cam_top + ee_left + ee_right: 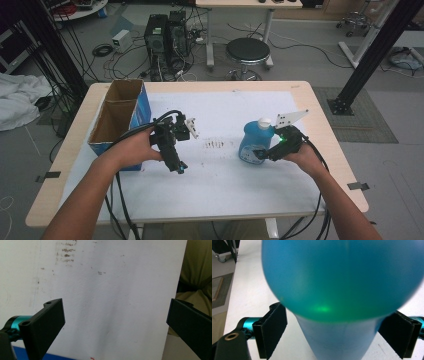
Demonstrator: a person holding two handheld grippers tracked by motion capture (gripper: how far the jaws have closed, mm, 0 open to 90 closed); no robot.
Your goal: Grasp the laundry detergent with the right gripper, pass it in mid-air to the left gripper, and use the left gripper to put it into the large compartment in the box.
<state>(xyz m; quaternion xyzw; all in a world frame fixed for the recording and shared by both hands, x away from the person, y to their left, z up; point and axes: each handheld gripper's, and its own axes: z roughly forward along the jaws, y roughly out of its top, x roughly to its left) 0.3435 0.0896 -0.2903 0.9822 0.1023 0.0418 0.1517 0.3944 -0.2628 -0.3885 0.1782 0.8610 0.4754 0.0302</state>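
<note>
High view: a blue bottle (252, 142) with a white cap stands upright right of centre on the white sheet (220, 170) covering the bench (320, 130); the right gripper (261, 154) is brought in at its lower body from the right side, while the left gripper (181, 169) hangs over bare sheet, well apart from the bottle, just beside an open cardboard box (120, 117) with blue outer walls. Left gripper view: jaws spread wide, nothing between them, matt white sheet with faint brown smudges below. Right gripper view: the bottle (337, 290), smooth translucent blue plastic, rounded above and narrower below, sits between the flat black jaws; a gap shows at the left pad, and contact at the right cannot be told, so the grasp reads as not yet clamped. Judgement: approach done; closing, lifting and placing remain.
</note>
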